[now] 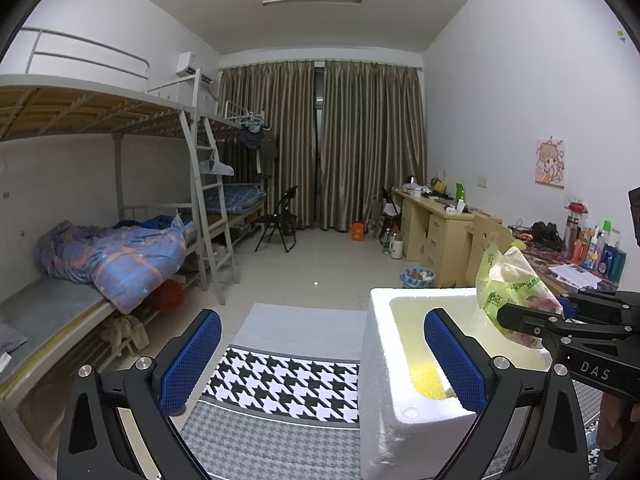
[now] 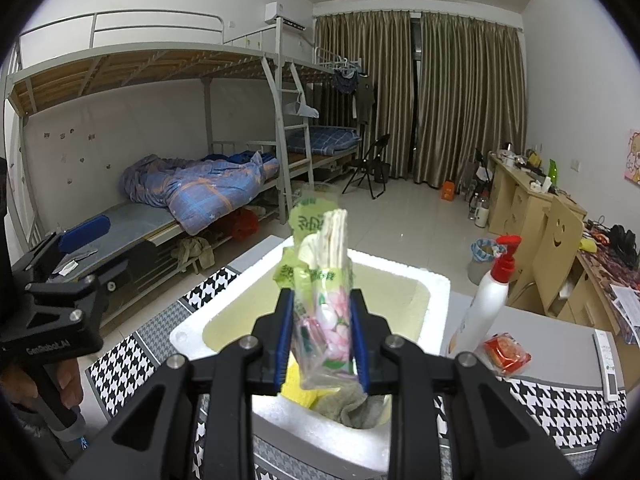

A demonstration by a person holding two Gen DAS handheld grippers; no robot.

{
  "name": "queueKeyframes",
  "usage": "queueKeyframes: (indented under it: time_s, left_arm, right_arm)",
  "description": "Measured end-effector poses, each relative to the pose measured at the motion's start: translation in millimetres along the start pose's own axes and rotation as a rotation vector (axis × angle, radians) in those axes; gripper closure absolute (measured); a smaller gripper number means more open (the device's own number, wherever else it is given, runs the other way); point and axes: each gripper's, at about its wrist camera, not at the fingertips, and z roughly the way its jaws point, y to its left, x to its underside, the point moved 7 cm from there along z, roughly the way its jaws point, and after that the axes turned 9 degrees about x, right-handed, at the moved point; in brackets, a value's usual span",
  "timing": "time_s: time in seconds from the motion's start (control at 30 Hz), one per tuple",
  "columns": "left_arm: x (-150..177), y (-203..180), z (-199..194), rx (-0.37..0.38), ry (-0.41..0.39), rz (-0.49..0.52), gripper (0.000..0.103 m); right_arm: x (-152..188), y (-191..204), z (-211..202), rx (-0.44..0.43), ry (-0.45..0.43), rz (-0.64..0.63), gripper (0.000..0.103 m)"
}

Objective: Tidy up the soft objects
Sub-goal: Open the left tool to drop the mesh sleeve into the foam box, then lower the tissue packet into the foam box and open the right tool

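In the right wrist view the right gripper [image 2: 322,334] fills the lower centre, its 2 blue pads pressed narrowly against a soft tissue pack [image 2: 320,300] in clear green-and-pink wrapping, held upright above the white foam box [image 2: 434,292]. The pack's printing is too warped to read, and its lower end hides part of the box's inside. Under it, at the lower centre, a yellow sponge [image 2: 294,390] and a grey cloth [image 2: 352,404] lie in the box, each cut off by the gripper's black arms. At the right, a white pump bottle [image 2: 486,304] with a red head stands just beside the box, and a small red packet [image 2: 506,352] lies near its base on the houndstooth table cover [image 2: 560,404]. The left gripper [image 2: 60,308] shows only side-on at the left edge, a hand [image 2: 64,384] around its handle. In the left wrist view the left gripper [image 1: 322,356] has its jaws wide with nothing between them, low in the frame above the patterned cover; its right finger overlaps the box's near wall. The right gripper enters from the right edge, covering the pack's lower half.
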Motion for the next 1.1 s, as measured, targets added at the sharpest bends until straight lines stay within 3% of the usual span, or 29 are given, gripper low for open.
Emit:
queueKeyframes:
  time_s: [0.1,0.27,0.7,0.8,1.1]
  left_arm:
    - [0.9,3.9,0.5,-0.016,0.005,-0.005,0.001]
    - [2.2,10.8,-1.7,-0.018,0.003,-0.019,0.001]
    - [2.2,7.0,-6.6,-0.011,0.000,-0.016,0.001]
    - [1.3,5.0,-7.8,-0.007,-0.001,-0.011,0.001]
    - [-3.0,-9.4,-23.4,0.018,-0.020,0.011,0.001]
  right_arm:
    - [0.9,0.0,5.2,-0.005,0.014,0.003,0.062]
    - [4.5,5.6,10.9,-0.019,0.035,-0.001,0.035]
    - [3.5,5.2,-5.7,-0.007,0.007,-0.012,0.016]
    - [3.9,3.8,-10.8,0.006,0.000,-0.016,0.003]
    - [-0.3,-0.8,-28.3,0.019,-0.033,0.014,0.001]
